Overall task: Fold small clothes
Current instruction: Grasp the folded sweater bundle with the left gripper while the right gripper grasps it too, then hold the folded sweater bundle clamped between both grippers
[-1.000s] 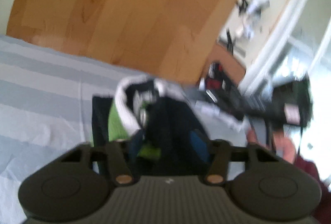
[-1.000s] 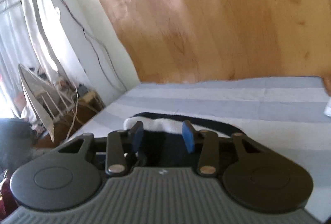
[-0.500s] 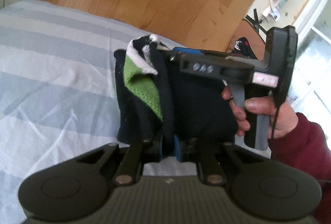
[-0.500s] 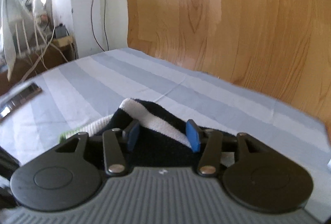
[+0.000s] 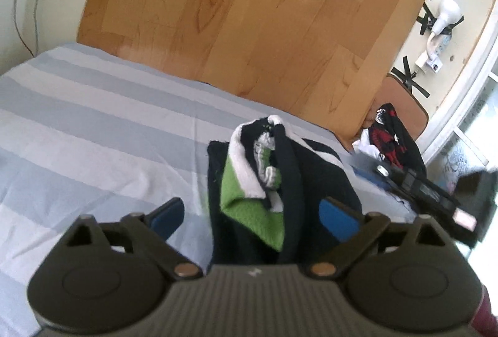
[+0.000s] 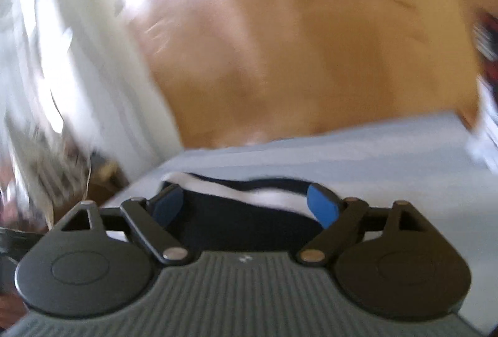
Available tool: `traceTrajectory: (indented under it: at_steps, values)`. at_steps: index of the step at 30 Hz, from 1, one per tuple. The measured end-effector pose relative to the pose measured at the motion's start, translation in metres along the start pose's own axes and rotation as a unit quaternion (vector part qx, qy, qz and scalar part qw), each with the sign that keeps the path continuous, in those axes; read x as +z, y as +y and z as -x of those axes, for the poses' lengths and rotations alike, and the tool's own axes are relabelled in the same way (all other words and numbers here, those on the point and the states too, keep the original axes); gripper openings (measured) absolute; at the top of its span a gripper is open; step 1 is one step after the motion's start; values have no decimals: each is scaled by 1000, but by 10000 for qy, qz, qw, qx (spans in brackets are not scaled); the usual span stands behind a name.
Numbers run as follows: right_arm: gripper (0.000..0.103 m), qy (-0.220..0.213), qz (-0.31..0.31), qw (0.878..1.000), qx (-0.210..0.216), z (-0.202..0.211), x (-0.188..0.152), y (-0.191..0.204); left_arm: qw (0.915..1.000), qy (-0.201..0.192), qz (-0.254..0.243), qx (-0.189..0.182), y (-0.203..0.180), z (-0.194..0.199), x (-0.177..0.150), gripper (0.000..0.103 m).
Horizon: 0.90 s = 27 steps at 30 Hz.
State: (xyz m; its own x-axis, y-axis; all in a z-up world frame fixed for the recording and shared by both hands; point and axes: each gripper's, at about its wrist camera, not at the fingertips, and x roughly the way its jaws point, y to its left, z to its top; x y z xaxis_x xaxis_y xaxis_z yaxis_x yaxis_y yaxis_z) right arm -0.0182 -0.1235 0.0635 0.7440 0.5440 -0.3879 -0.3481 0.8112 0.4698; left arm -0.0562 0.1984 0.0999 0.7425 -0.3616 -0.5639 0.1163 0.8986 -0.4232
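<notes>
A small folded garment (image 5: 264, 181), black with green and white parts, lies on the striped blue bedsheet (image 5: 93, 125). My left gripper (image 5: 253, 217) is open, its blue pads on either side of the garment's near end. The right wrist view is blurred; there my right gripper (image 6: 246, 206) is open, with the black and white garment (image 6: 249, 212) lying between its fingers. The right gripper also shows as a dark blurred shape at the right of the left wrist view (image 5: 442, 197).
A wooden headboard (image 5: 249, 19) stands behind the bed. A bedside table (image 5: 404, 106) with dark and red clothing (image 5: 389, 134) is at the right. A white lamp (image 5: 442, 16) hangs on the wall. Curtains and clutter (image 6: 46, 88) are at the left.
My left gripper was shut on the garment half a second ago and has opened. The right gripper opened wider and drew away to the right; the garment now rests on the bed.
</notes>
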Motion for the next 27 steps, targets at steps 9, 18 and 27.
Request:
traceTrajectory:
  at_steps: [9,18,27]
  values:
    - [91,895,-1141,9884,444,-3,-27,-32,9984,506,139,-221,-3,-56,10,103]
    - [97,1060,-785,9900,491,-28,-27,-13,9934,703,747,-504,36,-83,3,103]
    - [102,883,-444,9938,510,-37,-30,-11,9984,-69,63,-556,29,-94,-9,103]
